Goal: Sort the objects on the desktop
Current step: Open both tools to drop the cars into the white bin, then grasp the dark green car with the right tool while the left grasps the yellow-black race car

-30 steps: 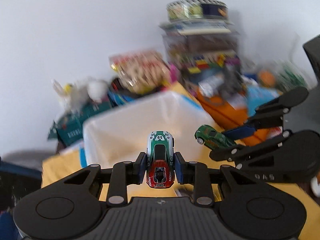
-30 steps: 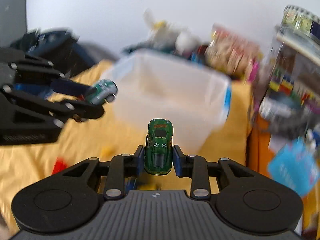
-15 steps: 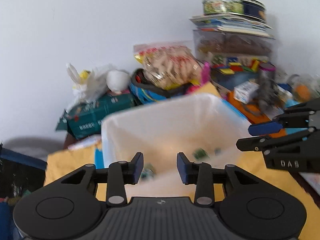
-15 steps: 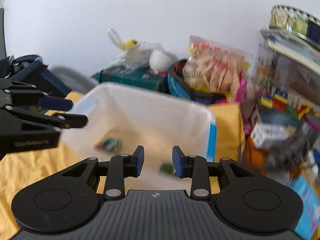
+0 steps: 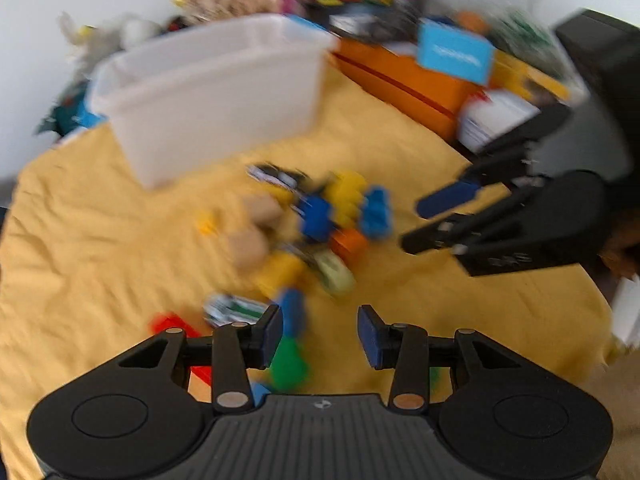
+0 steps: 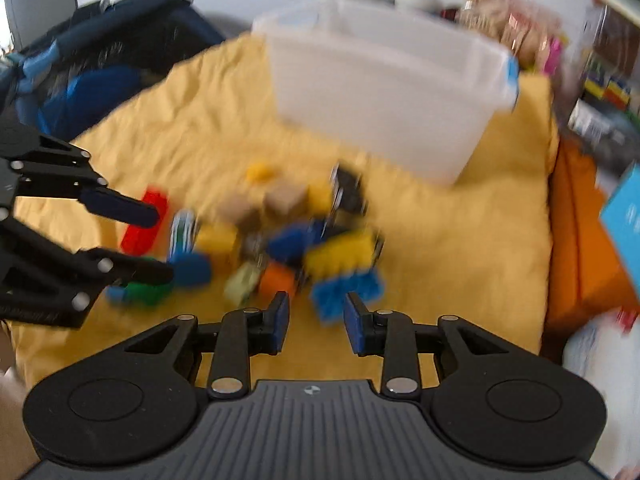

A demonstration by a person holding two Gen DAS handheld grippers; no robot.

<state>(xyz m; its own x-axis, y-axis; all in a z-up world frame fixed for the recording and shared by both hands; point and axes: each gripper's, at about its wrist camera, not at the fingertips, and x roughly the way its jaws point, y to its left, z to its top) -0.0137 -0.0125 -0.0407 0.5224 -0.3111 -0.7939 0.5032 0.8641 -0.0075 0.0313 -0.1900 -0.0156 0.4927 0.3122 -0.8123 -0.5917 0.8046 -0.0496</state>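
Left wrist view: left gripper (image 5: 320, 334) empty, fingers spread wide, hovering low over yellow cloth (image 5: 100, 240) on tabletop. Toy pile (image 5: 308, 224) just ahead of fingers, slightly left of centre; blue block (image 5: 292, 308) touching-close beside left finger, green piece (image 5: 288, 364) under it. Right gripper (image 6: 316, 326) also empty, fingers wide; blue studded brick (image 6: 348, 292) directly ahead between them, long axis roughly crosswise, so right arm prob. nearer for that one. White plastic bin (image 6: 380, 88) beyond pile, well apart from both. Blocks look hard, boxy, studded plastic; two tan cubes maybe wood; cloth soft, wrinkled. Heavy blur, small details unreadable.
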